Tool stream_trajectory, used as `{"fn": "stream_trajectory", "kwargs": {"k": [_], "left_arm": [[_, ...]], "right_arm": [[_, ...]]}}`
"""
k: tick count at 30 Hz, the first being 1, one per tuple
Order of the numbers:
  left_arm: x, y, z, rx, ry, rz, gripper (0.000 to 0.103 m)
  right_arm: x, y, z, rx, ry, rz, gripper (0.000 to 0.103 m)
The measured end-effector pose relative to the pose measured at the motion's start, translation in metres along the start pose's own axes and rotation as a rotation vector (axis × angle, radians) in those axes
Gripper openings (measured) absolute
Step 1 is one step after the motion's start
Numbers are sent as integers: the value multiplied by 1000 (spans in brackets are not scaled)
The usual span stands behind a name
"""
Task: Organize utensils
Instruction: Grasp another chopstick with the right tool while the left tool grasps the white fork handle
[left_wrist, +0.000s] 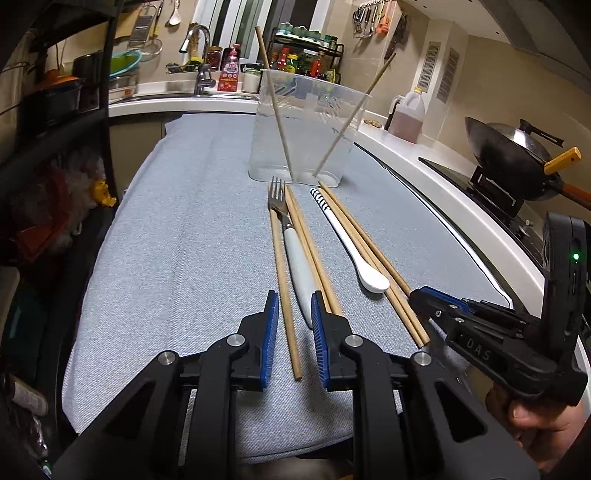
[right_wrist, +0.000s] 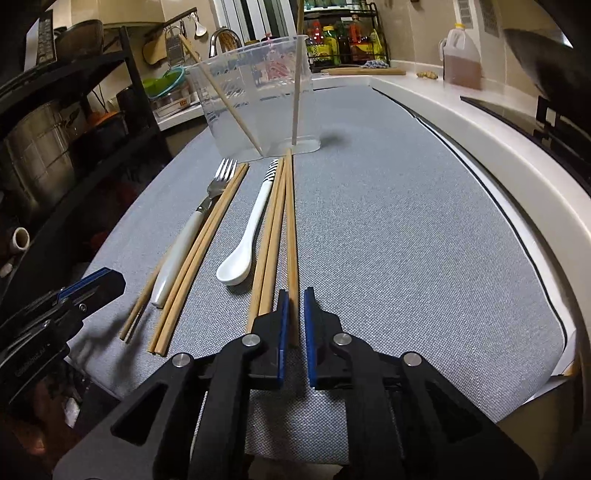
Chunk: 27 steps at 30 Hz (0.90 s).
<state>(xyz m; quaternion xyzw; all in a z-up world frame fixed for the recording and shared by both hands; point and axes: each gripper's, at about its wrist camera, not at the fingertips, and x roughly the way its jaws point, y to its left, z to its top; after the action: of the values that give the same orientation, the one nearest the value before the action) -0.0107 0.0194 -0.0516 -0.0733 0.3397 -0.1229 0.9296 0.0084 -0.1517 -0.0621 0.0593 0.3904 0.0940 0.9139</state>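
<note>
Dim warm indoor light, soft shadows, strong fisheye edge warp, bg slightly blurred.

A grey cloth (left_wrist: 177, 236) covers the table; on it lie loose chopsticks (right_wrist: 271, 236), a fork (left_wrist: 291, 251), a spoon (right_wrist: 247, 240), and a clear cup (left_wrist: 306, 129), perhaps plastic.

A pale blue-grey woven cloth (right_wrist: 388, 229) covers the desk. The tan wooden chopsticks (right_wrist: 275, 236) lie beside a glossy white ceramic spoon (right_wrist: 245, 240) with a black-and-white striped handle end. The steel fork (left_wrist: 291, 240) has a white handle. The clear plastic cup (left_wrist: 306, 125) is colourless. Both black grippers carry blue ribbed pads (left_wrist: 269, 339).
</note>
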Motion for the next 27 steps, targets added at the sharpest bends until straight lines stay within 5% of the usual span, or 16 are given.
{"fn": "stream_trajectory", "kwargs": {"k": [14,27], "left_arm": [[36,-10,5,-42,93,18,18],[42,-11,9,-68,82,40,18]], "right_arm": [[-8,-14,-4,-19,-12,-33,5],[-9,-22,-6,-16,3,-16,7]]}}
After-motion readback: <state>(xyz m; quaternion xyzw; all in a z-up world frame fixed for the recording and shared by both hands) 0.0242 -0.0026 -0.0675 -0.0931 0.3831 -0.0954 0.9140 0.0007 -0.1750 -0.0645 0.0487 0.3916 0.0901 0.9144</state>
